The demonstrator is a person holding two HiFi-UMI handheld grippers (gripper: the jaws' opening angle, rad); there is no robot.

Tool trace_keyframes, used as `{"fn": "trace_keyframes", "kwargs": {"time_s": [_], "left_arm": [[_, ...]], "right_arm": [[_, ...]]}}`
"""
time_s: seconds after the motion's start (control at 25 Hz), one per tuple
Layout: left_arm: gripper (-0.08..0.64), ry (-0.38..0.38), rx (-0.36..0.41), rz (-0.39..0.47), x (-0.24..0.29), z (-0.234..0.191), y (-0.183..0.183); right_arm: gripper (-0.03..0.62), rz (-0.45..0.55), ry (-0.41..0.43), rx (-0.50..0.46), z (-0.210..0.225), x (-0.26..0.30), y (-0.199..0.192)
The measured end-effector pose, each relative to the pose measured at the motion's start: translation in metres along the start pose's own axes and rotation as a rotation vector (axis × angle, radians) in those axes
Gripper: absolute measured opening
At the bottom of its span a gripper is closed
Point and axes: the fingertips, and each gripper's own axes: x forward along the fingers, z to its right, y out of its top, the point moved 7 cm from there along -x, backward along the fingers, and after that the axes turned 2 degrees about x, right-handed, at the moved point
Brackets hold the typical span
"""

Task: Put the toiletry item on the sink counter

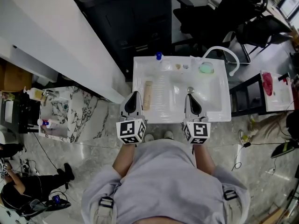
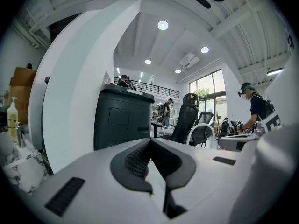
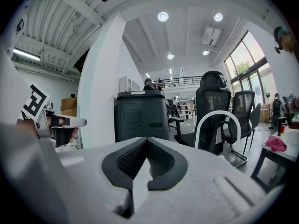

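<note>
Left gripper (image 1: pixel 135 96) and right gripper (image 1: pixel 188 98) held side by side — fingers (image 2: pixel 134 164) pressed together.

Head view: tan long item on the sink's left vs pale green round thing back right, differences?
Shape: the tan long item is a narrow strip; the pale green round thing looks like a dish. Place: the tan one lies on the left flat side; the green one sits at the back right rim. Both rest on the white sink unit, ungripped.
</note>
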Motion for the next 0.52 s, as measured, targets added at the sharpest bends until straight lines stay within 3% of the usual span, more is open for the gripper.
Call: {"fn": "trace_keyframes", "kwargs": {"time_s": [0.52], "left_arm": [[0.006,-0.006,0.001,-0.004,-0.0029,-0.0009,0.0002]], "right_arm": [[0.003,0.0,-0.002,0.0,-0.0033,-0.0018,0.0016]]}}
